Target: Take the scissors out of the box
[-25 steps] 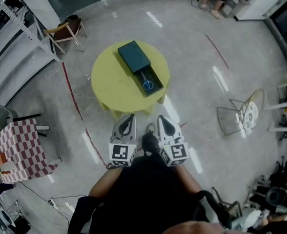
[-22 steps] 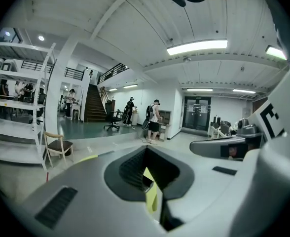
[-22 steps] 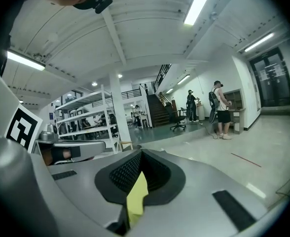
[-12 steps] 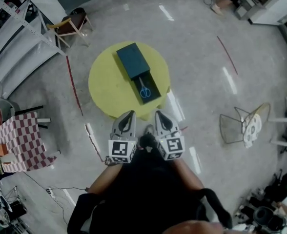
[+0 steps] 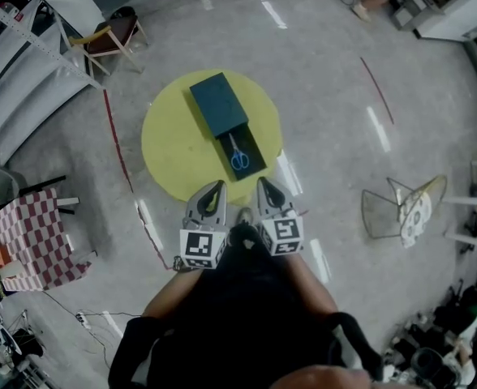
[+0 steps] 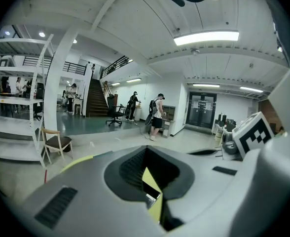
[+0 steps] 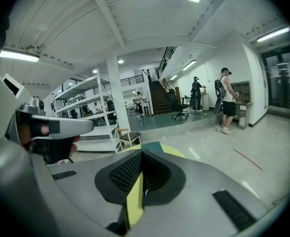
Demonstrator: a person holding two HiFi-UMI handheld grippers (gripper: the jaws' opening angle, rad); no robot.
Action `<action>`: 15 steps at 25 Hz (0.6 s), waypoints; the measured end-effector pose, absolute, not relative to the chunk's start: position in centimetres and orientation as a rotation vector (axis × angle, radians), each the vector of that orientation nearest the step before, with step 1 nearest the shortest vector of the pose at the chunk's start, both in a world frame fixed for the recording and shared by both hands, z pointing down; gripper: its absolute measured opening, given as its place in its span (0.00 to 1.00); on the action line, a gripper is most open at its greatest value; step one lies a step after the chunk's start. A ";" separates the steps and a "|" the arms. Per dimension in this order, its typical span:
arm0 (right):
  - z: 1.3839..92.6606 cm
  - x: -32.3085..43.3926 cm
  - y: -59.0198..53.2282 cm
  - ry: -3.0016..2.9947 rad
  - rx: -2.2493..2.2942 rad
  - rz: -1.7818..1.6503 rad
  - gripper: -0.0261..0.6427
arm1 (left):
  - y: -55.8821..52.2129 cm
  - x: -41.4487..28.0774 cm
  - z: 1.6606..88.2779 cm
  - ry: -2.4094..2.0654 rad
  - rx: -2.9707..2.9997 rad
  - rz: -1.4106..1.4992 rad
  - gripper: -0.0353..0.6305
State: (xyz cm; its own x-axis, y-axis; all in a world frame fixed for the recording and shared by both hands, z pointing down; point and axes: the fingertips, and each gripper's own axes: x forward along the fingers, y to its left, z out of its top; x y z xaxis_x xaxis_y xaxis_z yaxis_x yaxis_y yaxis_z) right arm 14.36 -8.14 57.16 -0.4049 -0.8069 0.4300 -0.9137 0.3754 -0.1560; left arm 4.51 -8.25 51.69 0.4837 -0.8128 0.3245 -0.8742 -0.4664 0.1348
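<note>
A round yellow table carries a dark teal box. Its drawer is slid out toward me, and blue-handled scissors lie in it. My left gripper and right gripper are held side by side at the table's near edge, short of the drawer, both shut and empty. In the left gripper view, the left gripper shows only a sliver of yellow table between its jaws. The right gripper shows the same, with the teal box beyond the jaws.
A wooden chair and white shelving stand at the far left. A checkered table is at the near left and a tipped wire chair at the right. Red tape lines cross the floor. People stand far off.
The person has stepped toward the table. Both grippers have moved forward together from open floor to the table's near edge, still shut.
</note>
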 end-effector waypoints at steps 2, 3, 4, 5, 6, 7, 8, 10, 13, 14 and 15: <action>58.2 14.2 -9.1 -2.335 1.531 0.540 0.03 | -9.4 4.4 51.9 -1.414 2.471 0.322 0.05; 58.8 14.1 -9.6 -2.325 1.542 0.543 0.03 | -9.9 4.3 51.9 -1.406 2.481 0.325 0.05; 59.4 14.0 -10.0 -2.314 1.546 0.550 0.03 | -10.5 4.3 51.8 -1.400 2.485 0.321 0.05; 60.0 13.8 -10.4 -2.303 1.544 0.555 0.03 | -11.0 4.3 51.7 -1.397 2.486 0.315 0.05; 60.7 13.5 -10.8 -2.294 1.537 0.555 0.04 | -11.6 4.2 51.7 -1.394 2.486 0.310 0.05; 61.4 13.2 -11.2 -2.285 1.527 0.555 0.03 | -12.1 3.9 51.7 -1.392 2.481 0.303 0.05; 62.1 12.8 -11.6 -2.275 1.517 0.559 0.03 | -12.7 3.6 51.8 -1.392 2.473 0.294 0.05; 63.6 12.3 -12.5 -2.241 1.490 0.572 0.03 | -13.7 2.9 52.2 -1.393 2.473 0.308 0.05; 66.1 12.1 -13.4 -2.175 1.441 0.609 0.04 | -15.0 2.2 52.7 -1.399 2.463 0.323 0.05; 67.0 12.0 -13.7 -2.152 1.427 0.627 0.04 | -15.3 2.0 52.8 -1.399 2.462 0.326 0.05; 67.8 12.0 -13.8 -2.127 1.414 0.642 0.04 | -15.5 1.8 52.9 -1.399 2.461 0.326 0.05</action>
State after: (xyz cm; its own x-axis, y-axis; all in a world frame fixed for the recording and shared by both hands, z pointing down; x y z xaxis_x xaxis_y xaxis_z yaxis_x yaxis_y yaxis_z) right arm 11.99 -13.84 67.81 -0.3334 -0.6938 0.6383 -0.9311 0.3485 -0.1075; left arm 1.79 -15.53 52.94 0.5025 -0.7971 0.3349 -0.8630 -0.4856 0.1392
